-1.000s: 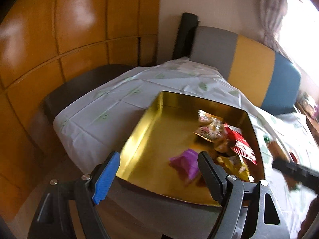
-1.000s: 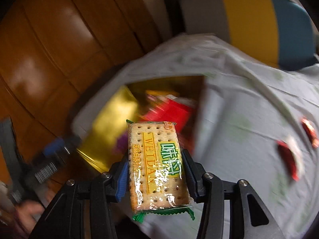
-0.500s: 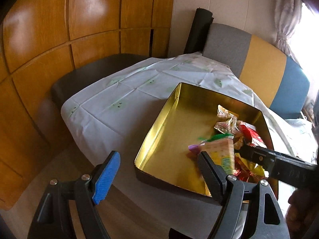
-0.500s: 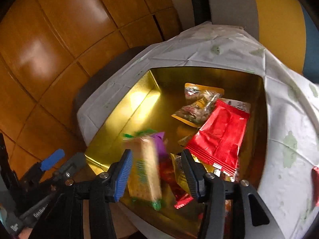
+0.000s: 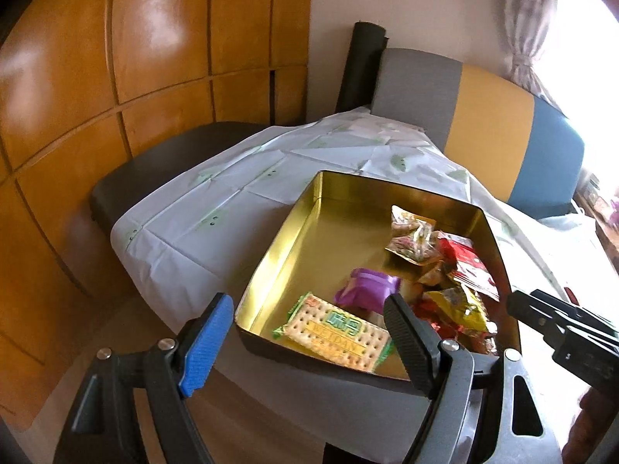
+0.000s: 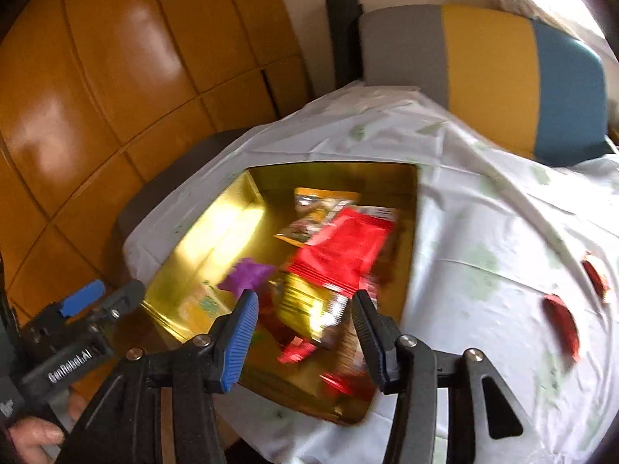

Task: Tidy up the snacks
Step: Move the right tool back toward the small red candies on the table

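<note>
A gold tin (image 5: 294, 224) stands on the white tablecloth (image 5: 216, 212). A cracker packet (image 5: 336, 328) lies flat in its near corner, beside a purple packet (image 5: 367, 286), a yellow packet (image 5: 460, 305) and a red packet (image 5: 468, 266). My left gripper (image 5: 305, 309) hovers open and empty just in front of the tin's near wall. My right gripper (image 6: 303, 297) is open above the tin's near right part with nothing between its fingers. The tin (image 6: 216, 228) and red packet (image 6: 344, 247) are blurred in the right wrist view. Two red snacks (image 6: 561, 321) lie on the cloth to the right.
A chair back (image 5: 483, 116) in grey, yellow and blue stands behind the table. Wood wall panels (image 5: 154, 38) and a dark seat (image 5: 154, 170) are on the left. A hand (image 6: 35, 433) holds the left gripper's handle at the lower left.
The right gripper carried the cracker packet over the tin and let it go. The packet now lies in the tin's near corner, and the right gripper has drawn back.
</note>
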`<state>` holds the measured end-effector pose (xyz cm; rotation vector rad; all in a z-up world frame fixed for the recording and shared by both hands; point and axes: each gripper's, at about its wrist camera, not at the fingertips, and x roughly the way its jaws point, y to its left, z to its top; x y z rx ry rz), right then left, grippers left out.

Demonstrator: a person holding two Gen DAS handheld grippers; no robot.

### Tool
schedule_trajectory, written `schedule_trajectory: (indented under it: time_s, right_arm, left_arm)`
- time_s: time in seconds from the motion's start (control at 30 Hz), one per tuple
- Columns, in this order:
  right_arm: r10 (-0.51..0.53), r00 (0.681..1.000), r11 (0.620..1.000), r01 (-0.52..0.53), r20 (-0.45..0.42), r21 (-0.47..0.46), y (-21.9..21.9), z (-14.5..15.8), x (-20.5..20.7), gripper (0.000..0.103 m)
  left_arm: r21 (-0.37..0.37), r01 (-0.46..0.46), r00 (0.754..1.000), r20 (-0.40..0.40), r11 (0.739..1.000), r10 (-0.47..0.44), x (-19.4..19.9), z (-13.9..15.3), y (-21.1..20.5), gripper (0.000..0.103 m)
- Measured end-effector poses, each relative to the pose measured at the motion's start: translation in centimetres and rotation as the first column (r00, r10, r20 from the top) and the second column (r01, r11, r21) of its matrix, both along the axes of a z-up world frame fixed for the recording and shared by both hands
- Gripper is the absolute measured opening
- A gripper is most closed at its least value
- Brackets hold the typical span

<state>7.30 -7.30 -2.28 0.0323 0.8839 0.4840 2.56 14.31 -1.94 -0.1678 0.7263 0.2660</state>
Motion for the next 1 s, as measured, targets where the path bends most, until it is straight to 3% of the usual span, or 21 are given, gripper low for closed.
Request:
schedule_trajectory:
  time_s: [0.37, 0.63, 0.77, 1.0]
  right_arm:
    - [-0.151, 0.988, 0.988, 0.152, 0.030, -0.034, -7.1, 0.0, -1.2, 0.051]
    - [-0.287, 0.955, 0.950, 0.293, 0.071, -0.107, -12.9, -0.5, -1.9, 0.051]
    - [-0.372, 0.927, 0.917, 0.376, 0.058, -0.130, -16.5, -1.4, -2.4, 0.051]
    - [-0.530, 0.848, 0.833, 0.526, 0.027, -0.173, -22.1, -3.2, -3.6, 0.051]
  left_arm:
    - [0.030, 0.097, 0.995, -0.002, 0.995, -0.097, 0.0, 0.6, -3.6, 0.081]
    - [0.041, 0.150, 0.989, -0.013, 0.988, -0.149, 0.0, 0.6, -5.6, 0.081]
    - [0.055, 0.179, 0.984, -0.022, 0.982, -0.178, 0.0, 0.5, -6.6, 0.081]
    - [0.071, 0.234, 0.972, -0.038, 0.970, -0.231, -0.1, 0.3, -8.5, 0.081]
